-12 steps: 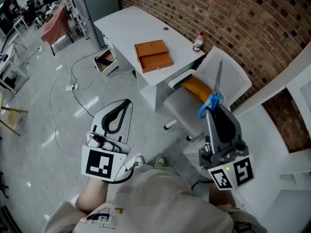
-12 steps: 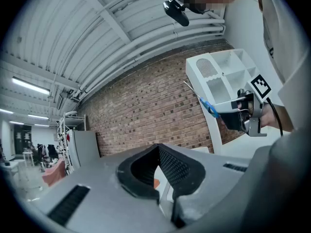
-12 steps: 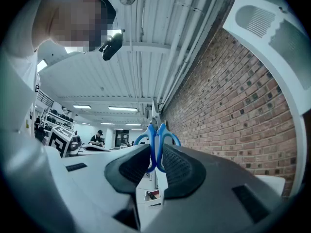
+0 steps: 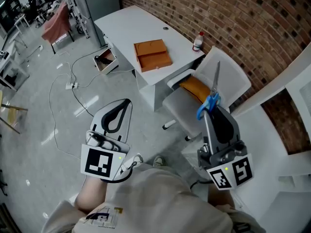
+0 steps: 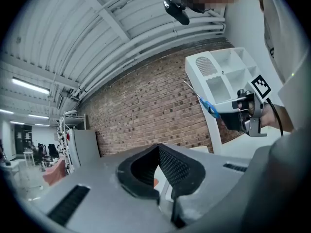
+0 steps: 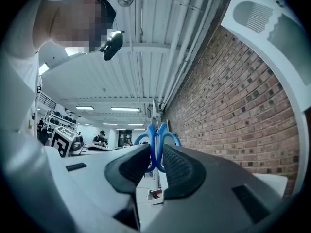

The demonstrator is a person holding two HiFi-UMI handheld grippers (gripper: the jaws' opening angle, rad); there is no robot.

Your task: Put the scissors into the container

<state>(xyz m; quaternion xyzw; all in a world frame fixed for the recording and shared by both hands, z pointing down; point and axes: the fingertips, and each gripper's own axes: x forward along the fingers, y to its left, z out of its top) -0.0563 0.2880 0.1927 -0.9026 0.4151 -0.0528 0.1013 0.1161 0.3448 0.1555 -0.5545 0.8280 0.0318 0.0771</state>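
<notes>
- The right gripper [image 4: 210, 113] was clamped on the handles of the blue-handled steel scissors [image 4: 213, 92], held aloft with the blades pointing away.
- The left gripper [image 4: 122, 106] was empty, jaws parted.
- The best move was to reach the white compartmented plastic container [image 5: 221, 79], tip the blades down and release low.

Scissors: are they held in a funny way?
Yes, a bit. The right gripper pinches the scissors by the blue handles only, so the closed blades stick far out past its jaws with nothing under them. Nothing looks broken or spilled.
</notes>
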